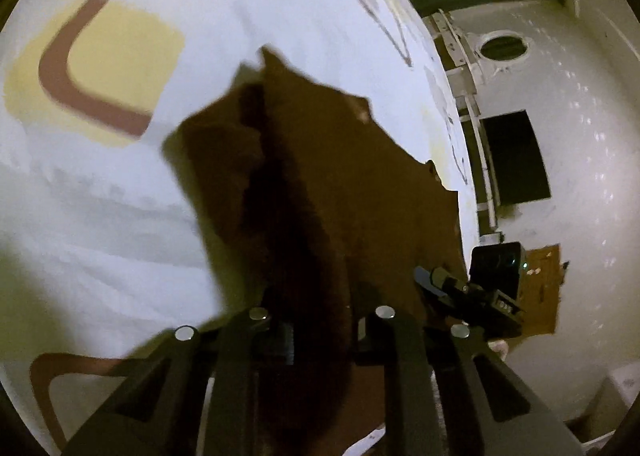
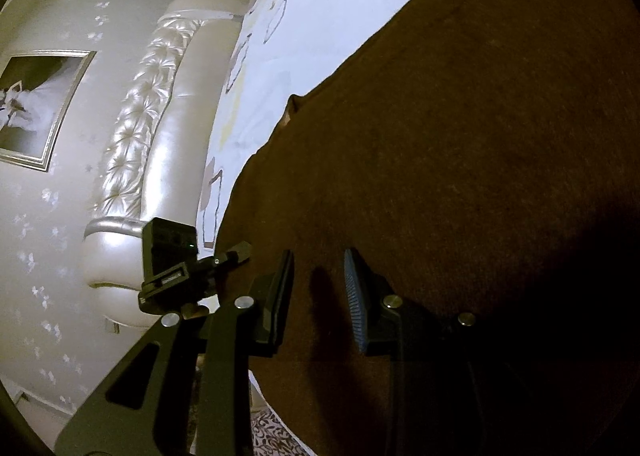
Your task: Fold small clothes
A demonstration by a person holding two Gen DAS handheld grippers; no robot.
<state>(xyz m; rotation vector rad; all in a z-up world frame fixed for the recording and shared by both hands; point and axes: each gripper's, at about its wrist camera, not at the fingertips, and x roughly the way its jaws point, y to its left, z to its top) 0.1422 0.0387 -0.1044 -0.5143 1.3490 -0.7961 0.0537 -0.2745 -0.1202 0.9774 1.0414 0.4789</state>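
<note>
Item: brown garment, small, plain dark brown cloth, lying on a bed sheet that is white with yellow patches and brown outlined shapes. In the left wrist view the cloth rises from 6 o'clock toward the centre, with a pointed corner at about 12 o'clock of its own outline and a deep dark crease running down its middle; the picture is blurred there

Left gripper: jaws drawn close together, a bunched ridge of the brown garment passing up between the fingers; the pads themselves are buried in cloth and shadow, so the contact cannot be seen directly, but the fabric lifts off the sheet from that spot as though pinched

Right gripper: jaws partly open, a clear gap between the two pads, one ribbed pad facing the other; the brown garment lies flat beneath and behind them, filling the view from 12 to 5 o'clock. No cloth shows between the pads; whether the tips press the fabric cannot be told

Surroundings: padded cream headboard at 9 o'clock in the right wrist view, along the edge of the sheet; framed picture on the patterned wall at 9 to 10 o'clock. The right gripper also appears in the left wrist view at 4 o'clock, at the garment's edge
</note>
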